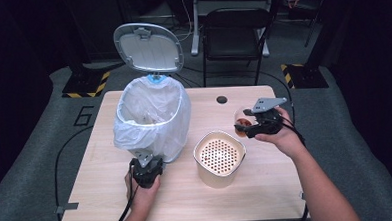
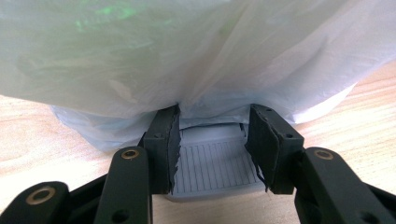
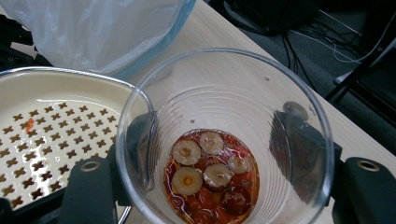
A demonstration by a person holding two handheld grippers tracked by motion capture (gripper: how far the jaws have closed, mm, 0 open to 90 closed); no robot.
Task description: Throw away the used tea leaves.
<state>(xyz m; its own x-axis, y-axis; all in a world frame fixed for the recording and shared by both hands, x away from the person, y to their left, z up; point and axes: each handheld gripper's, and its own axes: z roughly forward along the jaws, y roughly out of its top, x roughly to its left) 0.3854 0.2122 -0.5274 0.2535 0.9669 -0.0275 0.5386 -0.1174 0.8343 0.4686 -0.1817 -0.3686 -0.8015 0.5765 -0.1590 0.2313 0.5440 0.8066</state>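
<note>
The left gripper (image 2: 212, 154) has its fingers parted astride the bin's grey pedal (image 2: 217, 170), apparently pressing it to keep the lid (image 1: 148, 47) up, while the right gripper (image 3: 215, 158) clamps a clear cup (image 3: 224, 135) of fruit dregs between its fingers, beside the strainer pot (image 1: 219, 157), likely for pouring.

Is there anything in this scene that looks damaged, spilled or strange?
Yes. The black pads of the left claw have torn, ragged edges. A small red scrap lies on the strainer. The cup in the right claw holds its fruit and liquid unspilled.
</note>
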